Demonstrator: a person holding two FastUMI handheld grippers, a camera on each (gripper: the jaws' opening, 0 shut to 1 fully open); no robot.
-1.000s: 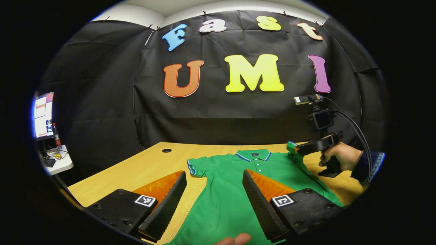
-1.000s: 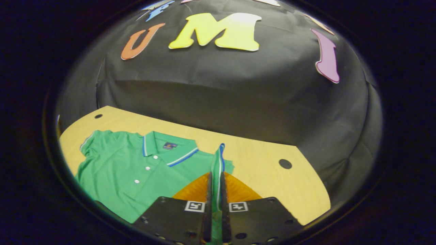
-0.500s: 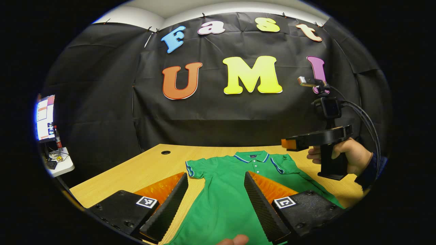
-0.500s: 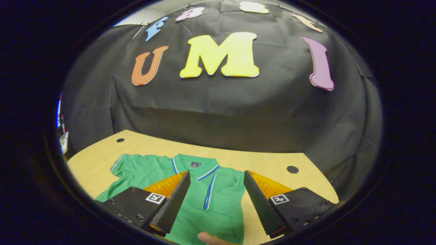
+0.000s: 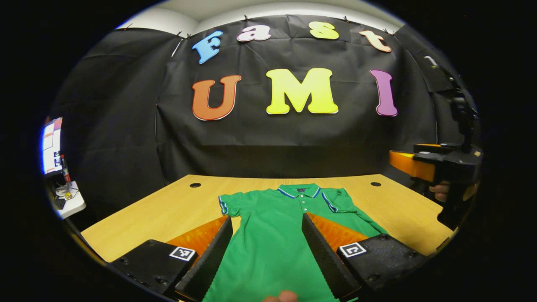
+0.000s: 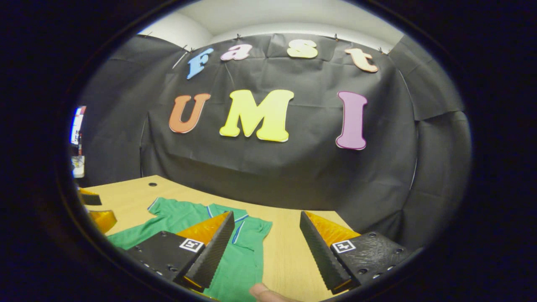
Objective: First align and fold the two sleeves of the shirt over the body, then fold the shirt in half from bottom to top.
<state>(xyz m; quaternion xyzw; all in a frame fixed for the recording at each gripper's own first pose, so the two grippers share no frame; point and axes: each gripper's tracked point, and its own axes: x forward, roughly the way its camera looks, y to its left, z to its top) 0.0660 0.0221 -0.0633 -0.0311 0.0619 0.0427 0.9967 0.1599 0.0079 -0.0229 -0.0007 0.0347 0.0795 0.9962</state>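
Bench [image 5: 168, 209]: bare wood on both sides of the shirt [image 5: 272, 235] and behind its collar, open to a pass. Shirt: lies flat, one sleeve folded over the body, low enough to cross over. Left gripper [image 5: 266, 251]: fingers spread above the shirt body. Right gripper [image 6: 264, 247]: fingers spread, raised off to the side above bare bench. Back wall: black cloth closing the bench's far edge.

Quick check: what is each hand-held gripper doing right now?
Left hand-held gripper: open, holding nothing, above the shirt.
Right hand-held gripper: open, holding nothing.
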